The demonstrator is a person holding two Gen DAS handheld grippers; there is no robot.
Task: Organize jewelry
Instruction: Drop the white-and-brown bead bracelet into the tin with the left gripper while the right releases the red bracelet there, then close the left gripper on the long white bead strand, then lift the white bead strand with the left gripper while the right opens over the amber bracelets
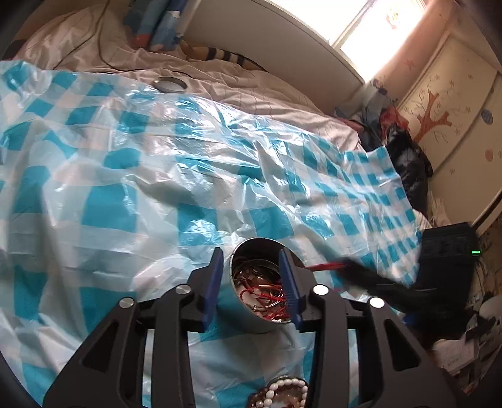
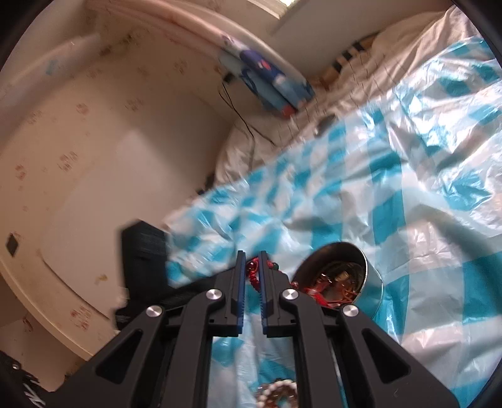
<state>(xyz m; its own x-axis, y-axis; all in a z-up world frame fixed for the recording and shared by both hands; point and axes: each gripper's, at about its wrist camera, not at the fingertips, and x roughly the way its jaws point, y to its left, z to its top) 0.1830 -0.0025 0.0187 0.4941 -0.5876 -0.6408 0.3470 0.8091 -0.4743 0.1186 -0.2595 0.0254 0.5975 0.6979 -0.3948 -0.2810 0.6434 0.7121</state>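
A round metal tin [image 1: 251, 314] full of red cords and metal jewelry lies tilted on the blue checked plastic sheet [image 1: 157, 175]. My left gripper [image 1: 251, 260] is shut on the tin, one finger outside its wall and one inside. My right gripper [image 2: 252, 260] is shut on a red beaded string [image 2: 253, 276] just left of the tin [image 2: 370, 282]; it shows blurred in the left wrist view [image 1: 323, 266]. A white bead bracelet [image 1: 282, 392] lies at the bottom edge, also in the right wrist view [image 2: 276, 392].
The tin's lid [image 1: 169, 84] lies far back on the white bedsheet. A blue pillow [image 1: 157, 25] sits at the headboard. A black box [image 1: 445, 251] and a clothes pile [image 1: 401, 150] are at the bed's right side. A wall is at left [image 2: 94, 157].
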